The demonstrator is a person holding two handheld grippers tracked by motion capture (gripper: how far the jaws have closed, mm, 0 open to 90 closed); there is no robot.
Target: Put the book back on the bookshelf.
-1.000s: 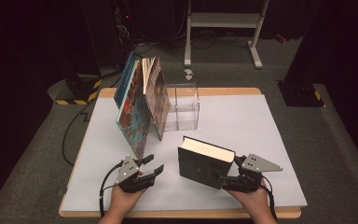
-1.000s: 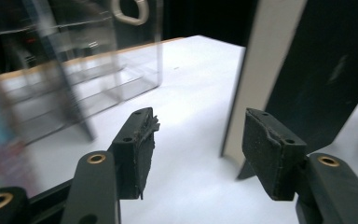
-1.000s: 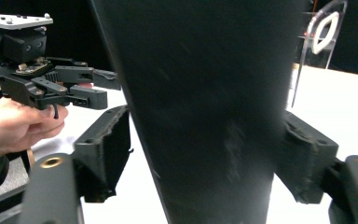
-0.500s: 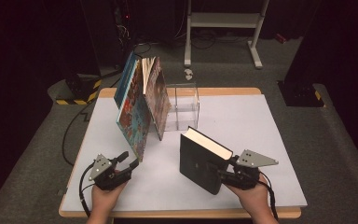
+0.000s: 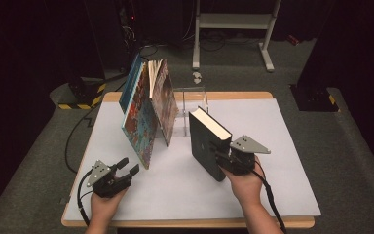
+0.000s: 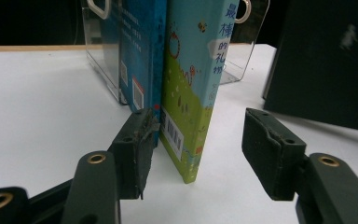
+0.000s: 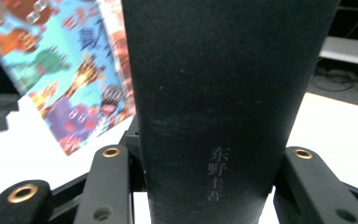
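Observation:
A thick black book (image 5: 205,139) stands on end, slightly tilted, right of centre on the white table (image 5: 282,161). My right gripper (image 5: 220,163) is shut on its spine (image 7: 223,93); its jaws have just been closing on it. Whether the book's lower corner touches the table I cannot tell. Several colourful picture books (image 5: 146,109) lean together against a clear plastic bookend (image 5: 193,100). My left gripper (image 5: 129,165) is open near the front left corner, with nothing between its jaws. In the left gripper view (image 6: 198,135) it faces the lower edge of a green and blue book (image 6: 193,93).
A blue book (image 6: 137,51) stands beside the green one, with the clear bookend (image 6: 100,56) behind. A white metal stand (image 5: 233,24) is on the floor beyond the table. A black cable (image 5: 75,141) hangs off the table's left side.
My left gripper pulled away from the black book toward the front left corner. The right gripper closed on the book, raised it on end and carried it farther from the front edge.

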